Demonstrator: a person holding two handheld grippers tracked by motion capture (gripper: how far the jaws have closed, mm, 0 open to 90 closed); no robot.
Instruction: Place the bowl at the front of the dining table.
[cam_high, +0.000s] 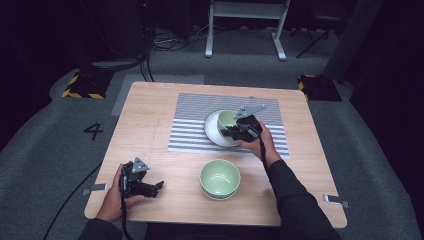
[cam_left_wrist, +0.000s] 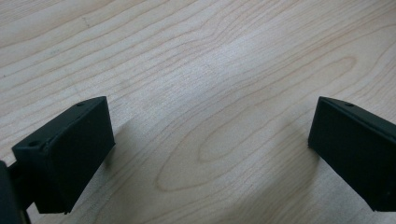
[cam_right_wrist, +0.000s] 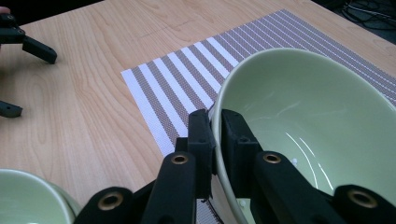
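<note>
Surface: pale wooden table (cam_high: 150, 125) on grey carpet, dark room behind; striped placemat (cam_high: 192, 127) at upper centre of the high view.
Right gripper (cam_right_wrist: 215, 135): jaws clamped on the rim of a pale green bowl (cam_right_wrist: 308, 107), one jaw inside, one outside.
Held bowl: centre-right of the high view, tilted over a white plate (cam_high: 212, 131) on the placemat; the plate is partly hidden behind the gripper.
Left gripper (cam_high: 159, 185): lower left of the high view, jaws wide apart, holding nothing, bare wood between them.
Stacked green bowls (cam_high: 220, 179): lower centre, near the table's front edge; the count is hard to make out.
</note>
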